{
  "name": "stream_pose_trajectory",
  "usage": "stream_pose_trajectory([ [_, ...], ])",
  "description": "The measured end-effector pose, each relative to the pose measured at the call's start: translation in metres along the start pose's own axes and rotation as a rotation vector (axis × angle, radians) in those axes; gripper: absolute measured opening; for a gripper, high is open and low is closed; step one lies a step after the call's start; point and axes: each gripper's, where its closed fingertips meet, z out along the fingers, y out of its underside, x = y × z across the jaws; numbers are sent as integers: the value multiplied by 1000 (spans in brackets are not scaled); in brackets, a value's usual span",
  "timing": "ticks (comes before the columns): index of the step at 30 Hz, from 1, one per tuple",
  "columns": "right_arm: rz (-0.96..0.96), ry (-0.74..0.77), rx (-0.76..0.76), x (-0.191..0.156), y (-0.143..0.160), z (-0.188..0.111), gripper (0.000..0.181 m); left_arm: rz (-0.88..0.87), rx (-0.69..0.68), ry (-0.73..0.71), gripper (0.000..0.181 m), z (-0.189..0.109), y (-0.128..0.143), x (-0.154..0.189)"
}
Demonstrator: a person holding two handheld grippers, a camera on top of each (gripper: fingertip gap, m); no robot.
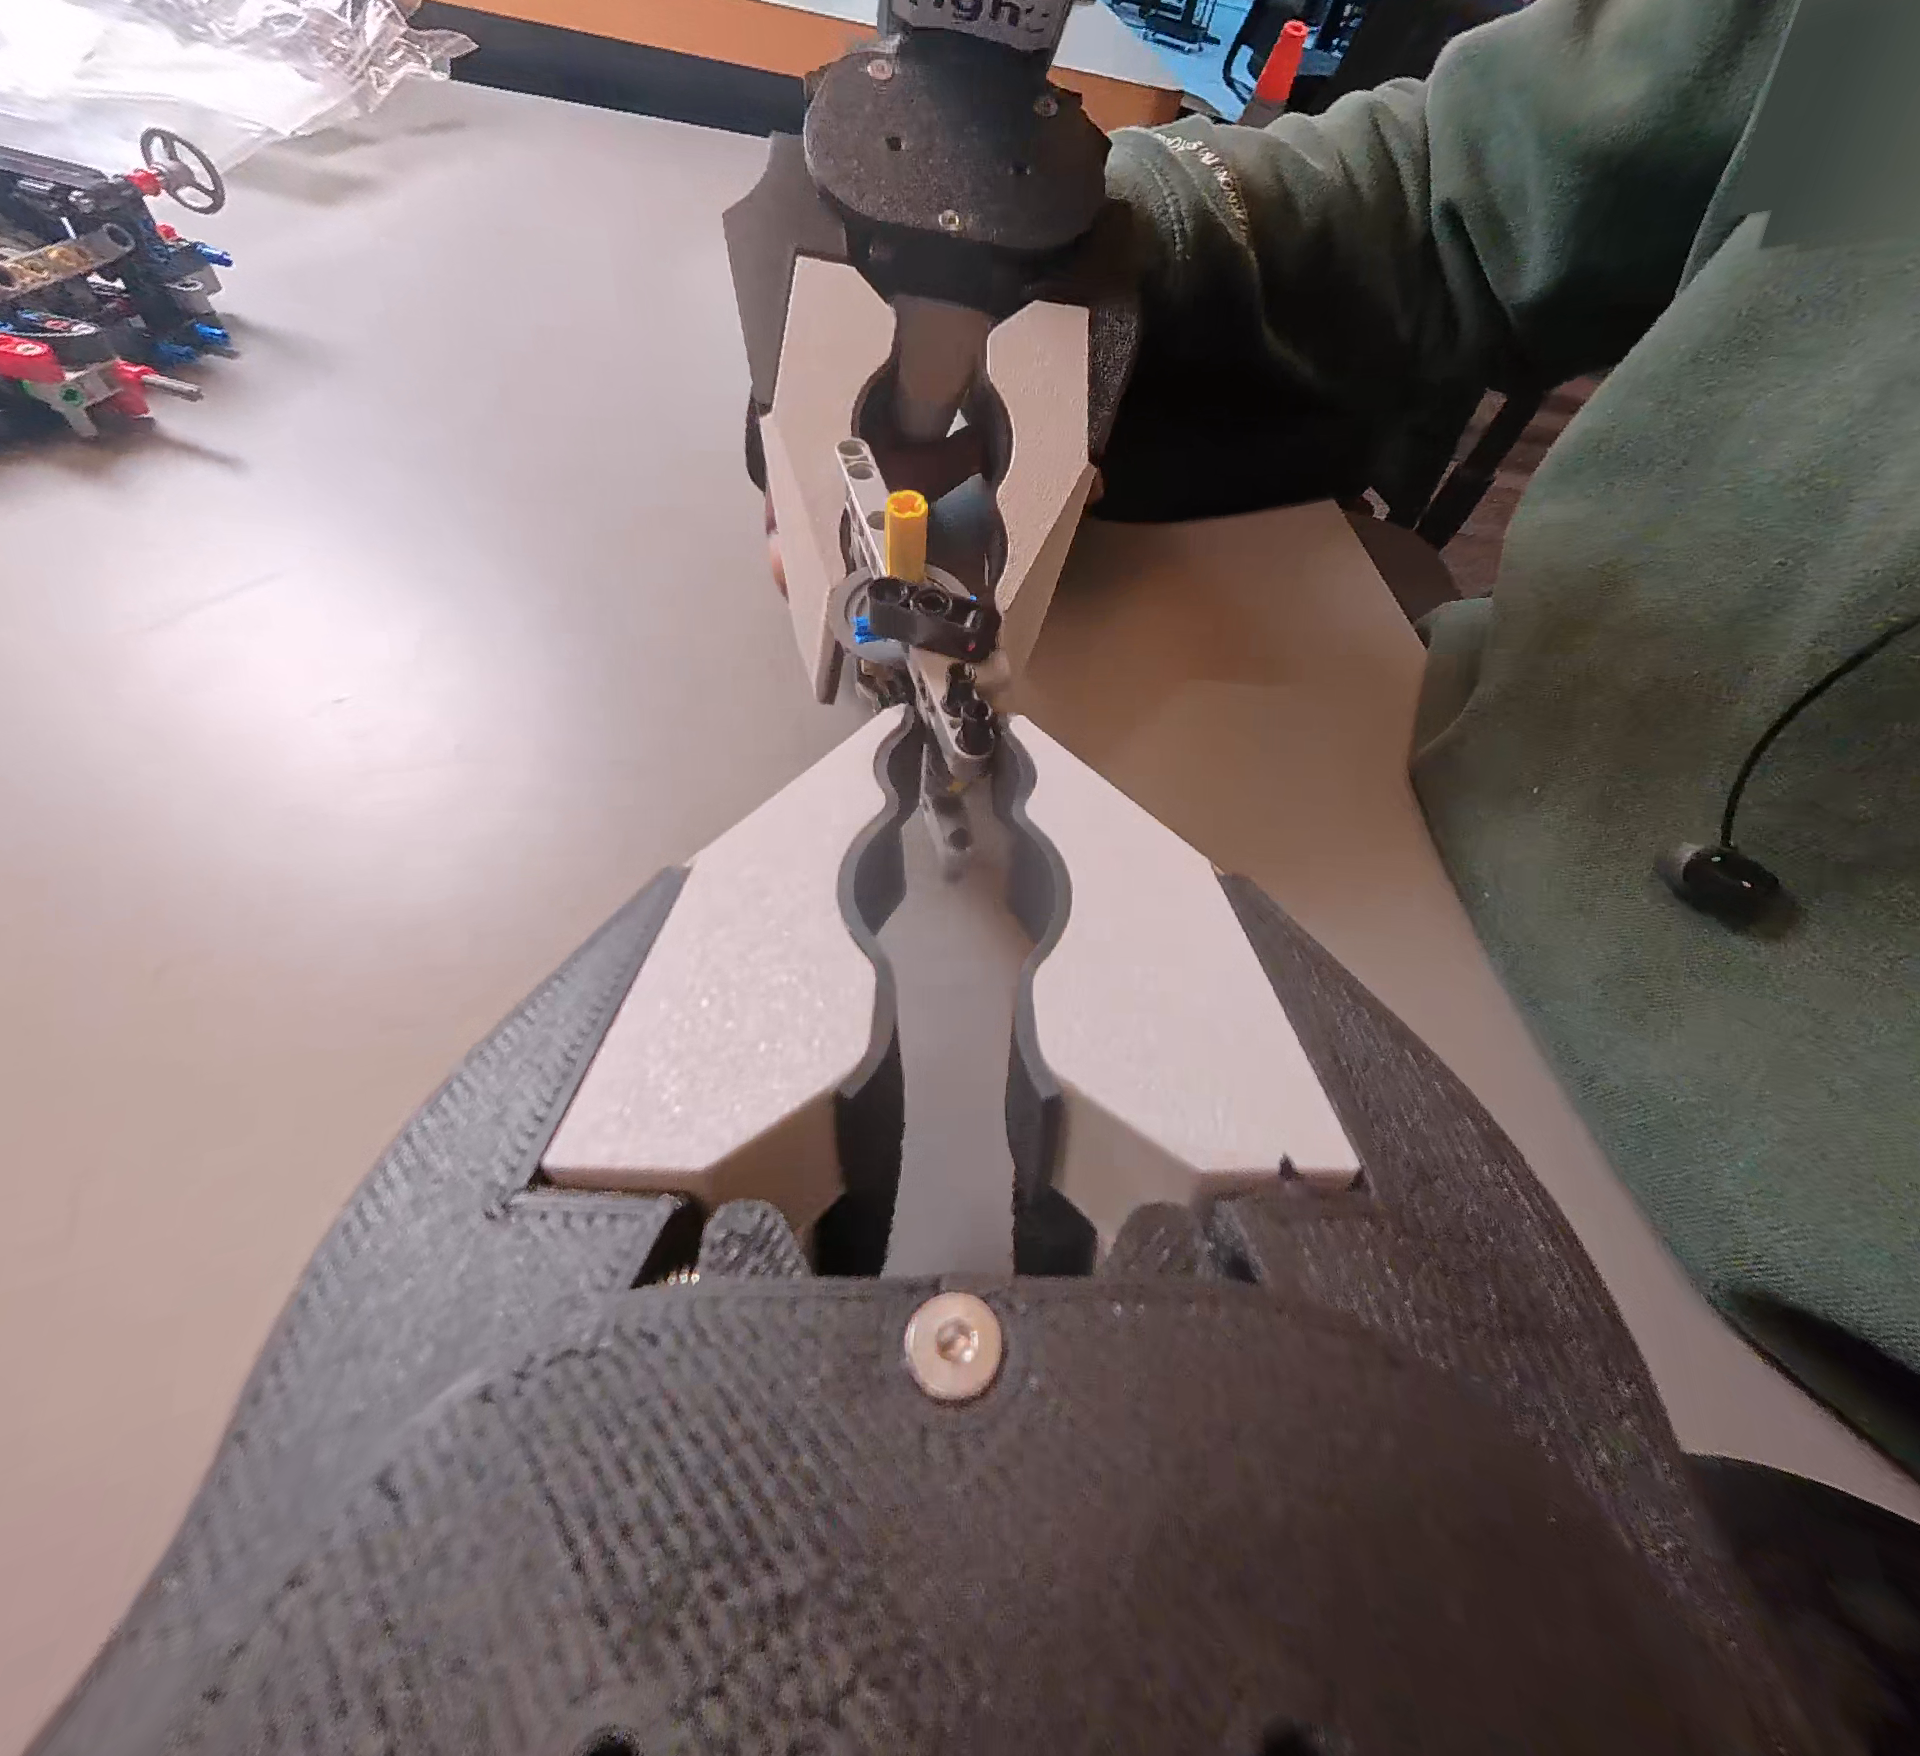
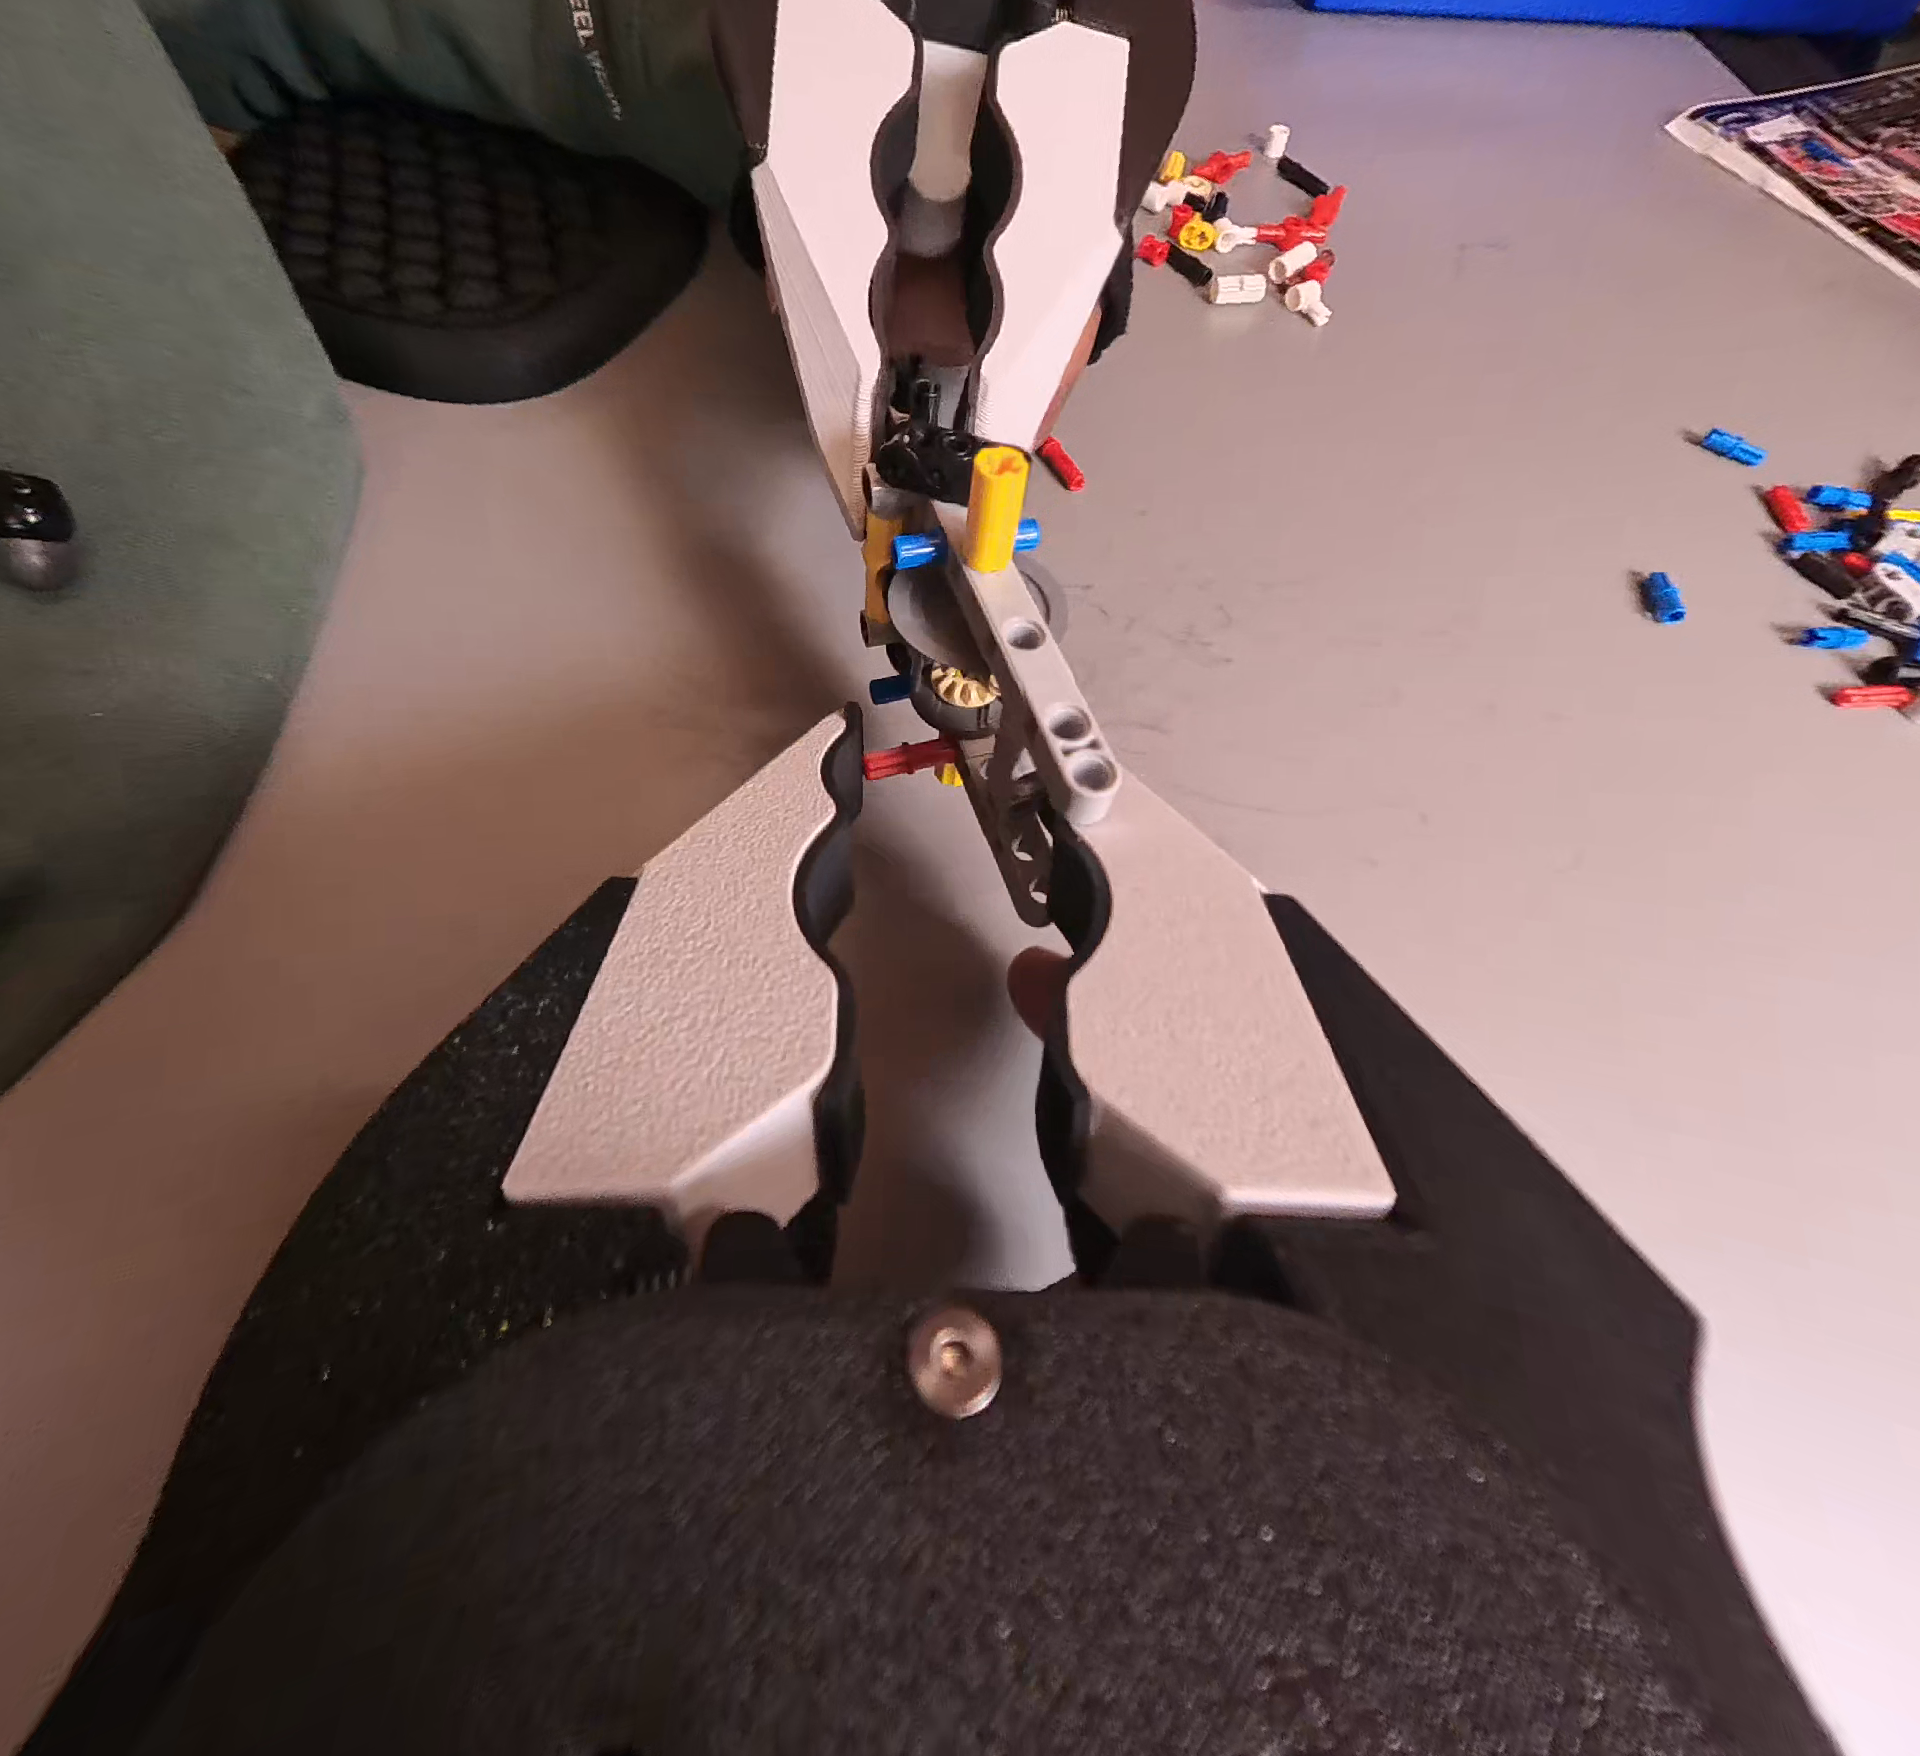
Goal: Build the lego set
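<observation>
Above the desk point(image 2: 1455, 459), between the two tools, hangs a small lego assembly point(image 2: 966, 626): grey beams, a yellow peg, blue pins, a tan gear. The left tool point(image 1: 956, 771) is clenched on one end of the assembly; the right tool point(image 2: 966, 802) has its jaws parted, with only one jaw touching the dark beam at the other end, so it grips nothing. This looks like a mid-build handover or a re-grip. Next, the right tool likely must close squarely on that beam, or fetch a pin from the loose pieces point(image 2: 1247, 220) lying beyond the assembly. The half-built car point(image 1: 94, 293) sits well apart from it.
</observation>
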Motion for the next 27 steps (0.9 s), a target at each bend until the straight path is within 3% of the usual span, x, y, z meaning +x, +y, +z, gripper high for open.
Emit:
stream_pose_trajectory([
  [16,-36,-32,86,-16,-16,-1,30,-2,59,99,11,-8,-6,12],
  [19,-11,-57,100,-17,-19,-9,43,7,83,93,11,-12,-9,10],
  [22,-21,-20,125,-12,-22,-16,30,7,101,104,11,-14,-11,11],
  [27,-32,-17,111,-14,-20,-14,30,20,118,109,11,-14,-14,13],
])
